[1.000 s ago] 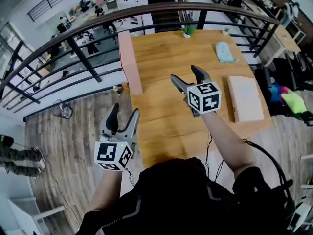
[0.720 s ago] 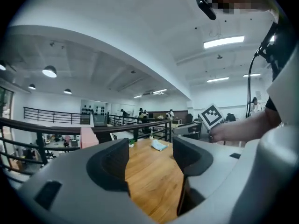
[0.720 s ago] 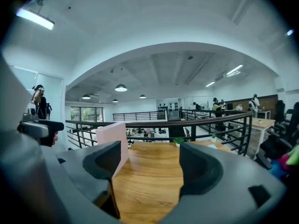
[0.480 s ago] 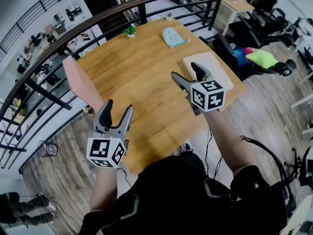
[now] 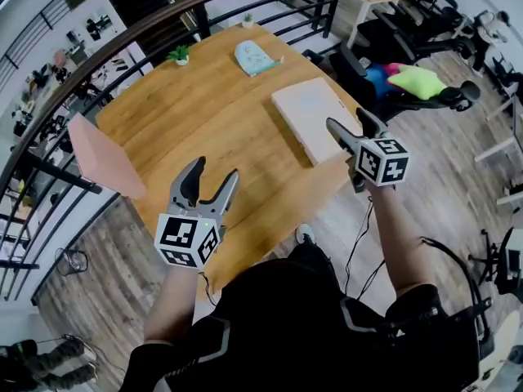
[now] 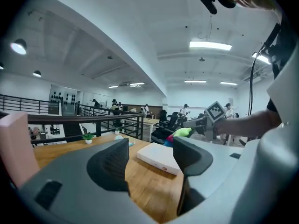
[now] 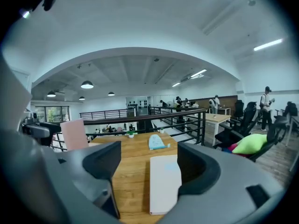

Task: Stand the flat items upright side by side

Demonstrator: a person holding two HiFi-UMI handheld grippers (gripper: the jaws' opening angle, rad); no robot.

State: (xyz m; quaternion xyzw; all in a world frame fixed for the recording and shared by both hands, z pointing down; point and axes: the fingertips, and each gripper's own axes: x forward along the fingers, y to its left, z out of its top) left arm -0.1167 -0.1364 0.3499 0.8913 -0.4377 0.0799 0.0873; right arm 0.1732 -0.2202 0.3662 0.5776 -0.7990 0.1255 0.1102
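Head view: my left tongs (image 5: 214, 174) and right tongs (image 5: 349, 122) both gape wide and empty over the table's (image 5: 204, 113) near edge. The white flat box (image 5: 315, 117) lies flat by the right ones. A pink board (image 5: 102, 158) stands far left.

Left gripper view: only here do my right tongs show beyond the box.

Right gripper view: the box lies framed between its spread jaws.

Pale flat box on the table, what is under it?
The pale flat box lies flat on the wooden table, near its edge. Its underside and the wood beneath are covered, so anything slipped under cannot be seen.
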